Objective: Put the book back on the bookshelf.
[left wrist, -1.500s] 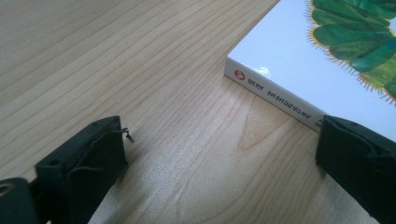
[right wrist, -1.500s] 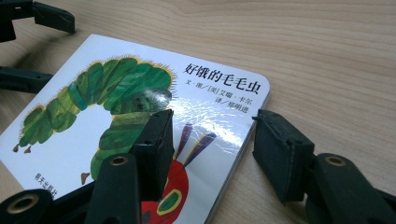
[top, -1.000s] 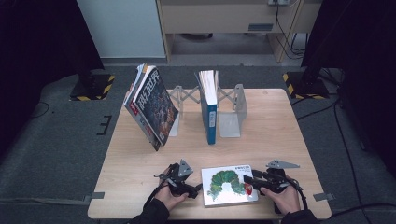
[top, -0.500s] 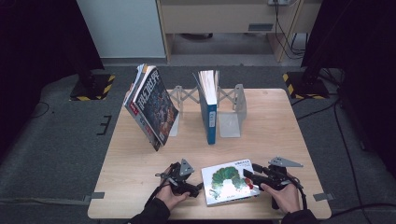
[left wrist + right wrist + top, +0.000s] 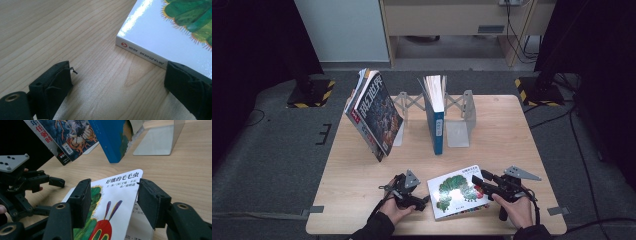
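Tabletop unchanged; right gripper (image 5: 477, 181) now straddles caterpillar book's (image 5: 457, 192) corner.

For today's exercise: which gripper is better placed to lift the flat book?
Right. The right gripper has its open jaws astride the book's raised cover edge; the left gripper merely sits beside the spine.

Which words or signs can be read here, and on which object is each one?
"好餓的毛毛虫": cover of the caterpillar book.
"年", "任", "善時": edge of the leaning magazine.
Author lines under the title, spine print, magazine barcode digits: too small to read.
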Demonstrator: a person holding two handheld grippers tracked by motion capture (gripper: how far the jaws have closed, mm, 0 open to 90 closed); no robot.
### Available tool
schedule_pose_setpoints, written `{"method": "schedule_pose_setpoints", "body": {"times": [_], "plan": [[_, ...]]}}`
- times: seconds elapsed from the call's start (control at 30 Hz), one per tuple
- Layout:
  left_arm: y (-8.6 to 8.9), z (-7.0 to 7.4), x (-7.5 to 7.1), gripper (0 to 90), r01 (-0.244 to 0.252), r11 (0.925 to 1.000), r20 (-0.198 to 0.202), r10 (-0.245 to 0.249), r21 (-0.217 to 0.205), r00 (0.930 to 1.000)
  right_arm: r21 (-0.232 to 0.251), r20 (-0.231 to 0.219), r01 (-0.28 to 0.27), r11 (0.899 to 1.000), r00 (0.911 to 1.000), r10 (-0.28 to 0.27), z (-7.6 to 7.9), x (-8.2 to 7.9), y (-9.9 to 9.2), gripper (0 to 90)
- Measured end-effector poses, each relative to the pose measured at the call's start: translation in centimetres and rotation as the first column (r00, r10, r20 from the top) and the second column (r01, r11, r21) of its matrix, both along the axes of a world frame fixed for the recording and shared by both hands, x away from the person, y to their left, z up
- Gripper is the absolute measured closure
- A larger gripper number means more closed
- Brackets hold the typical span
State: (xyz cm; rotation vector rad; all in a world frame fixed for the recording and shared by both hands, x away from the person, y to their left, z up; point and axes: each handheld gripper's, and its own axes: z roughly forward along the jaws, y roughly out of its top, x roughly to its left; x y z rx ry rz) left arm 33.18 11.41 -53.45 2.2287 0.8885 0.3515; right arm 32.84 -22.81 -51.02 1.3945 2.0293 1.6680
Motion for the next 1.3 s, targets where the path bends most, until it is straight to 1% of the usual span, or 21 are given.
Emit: {"method": "schedule_pose_setpoints", "body": {"times": [0.1,0.17,0.3,0.37,0.4,0.43,0.47,0.53,0.57,0.67,0.77,0.93,1.03,1.17,1.2,1.23,1.3], "plan": [[0.0,0.0,0.0,6.3,0.000,1.0000,0.000,0.000,0.000,1.0000,0.023,-0.006,0.004,1.000,1.0000,-0.004,0.0,0.0,0.0,44.0],[0.0,0.0,0.0,6.2,0.000,1.0000,0.001,0.000,-0.001,1.0000,0.023,-0.014,0.001,1.000,0.9999,-0.001,0.0,-0.1,0.1,44.3],[0.0,0.0,0.0,6.0,-0.001,1.0000,0.001,0.001,-0.002,1.0000,0.023,-0.004,0.004,1.000,1.0000,-0.004,0.1,-0.1,0.2,44.2],[0.0,0.0,0.0,6.0,-0.002,1.0000,0.002,0.002,-0.002,1.0000,0.026,-0.008,0.004,1.000,1.0000,-0.004,0.1,-0.1,0.2,44.3],[-0.1,-0.1,0.0,5.9,-0.004,1.0000,0.002,0.004,-0.006,1.0000,0.027,-0.018,-0.006,1.000,0.9998,0.006,0.0,-0.1,0.1,46.5],[-0.1,-0.1,0.0,5.5,-0.006,0.9999,0.003,0.006,-0.010,1.0000,0.034,-0.038,-0.033,0.999,0.9987,0.035,-0.1,-0.1,0.2,47.8],[-0.2,-0.1,0.0,5.3,-0.007,0.9999,0.004,0.007,-0.011,1.0000,0.031,-0.045,-0.045,0.999,0.9979,0.046,-0.2,-0.2,0.5,47.4],[-0.2,-0.2,0.1,5.2,-0.006,0.9999,0.006,0.006,-0.013,1.0000,-0.003,-0.060,-0.075,0.997,0.9954,0.075,-0.4,-0.2,1.0,47.8],[-0.3,-0.2,0.1,5.1,-0.006,0.9999,0.006,0.006,-0.013,1.0000,-0.008,-0.063,-0.080,0.997,0.9949,0.079,-0.4,-0.1,1.2,48.1],[-0.2,-0.2,0.1,5.1,-0.004,0.9999,0.008,0.004,-0.015,1.0000,0.002,-0.078,-0.089,0.996,0.9930,0.089,-0.4,0.0,1.3,50.0],[-0.3,-0.2,0.1,5.1,-0.003,0.9999,0.008,0.003,-0.016,1.0000,-0.007,-0.091,-0.096,0.995,0.9913,0.095,-0.6,0.2,1.2,51.9],[-0.2,-0.2,0.2,3.8,0.003,0.9996,-0.001,-0.003,-0.027,1.0000,-0.013,-0.125,-0.123,0.992,0.9848,0.120,-0.9,0.5,1.4,56.2],[-0.3,-0.2,0.2,0.9,0.006,0.9996,-0.005,-0.006,-0.027,1.0000,-0.002,-0.144,-0.130,0.992,0.9813,0.128,-1.0,0.7,1.5,58.1],[-0.3,-0.2,0.2,1.0,0.010,0.9995,-0.009,-0.010,-0.032,0.9999,0.009,-0.151,-0.134,0.991,0.9794,0.134,-0.9,0.8,1.5,60.8],[-0.2,-0.2,0.2,1.4,0.011,0.9992,-0.013,-0.012,-0.038,0.9998,0.015,-0.154,-0.134,0.991,0.9789,0.135,-0.9,0.8,1.5,61.7],[-0.2,-0.2,0.2,1.5,0.013,0.9984,-0.022,-0.014,-0.055,0.9997,0.018,-0.152,-0.135,0.991,0.9789,0.136,-0.9,0.8,1.4,62.8],[-0.2,0.1,0.2,3.9,0.011,0.9944,-0.056,-0.017,-0.105,0.9983,0.032,-0.155,-0.136,0.990,0.9780,0.139,-0.8,0.9,1.4,64.9]]}}
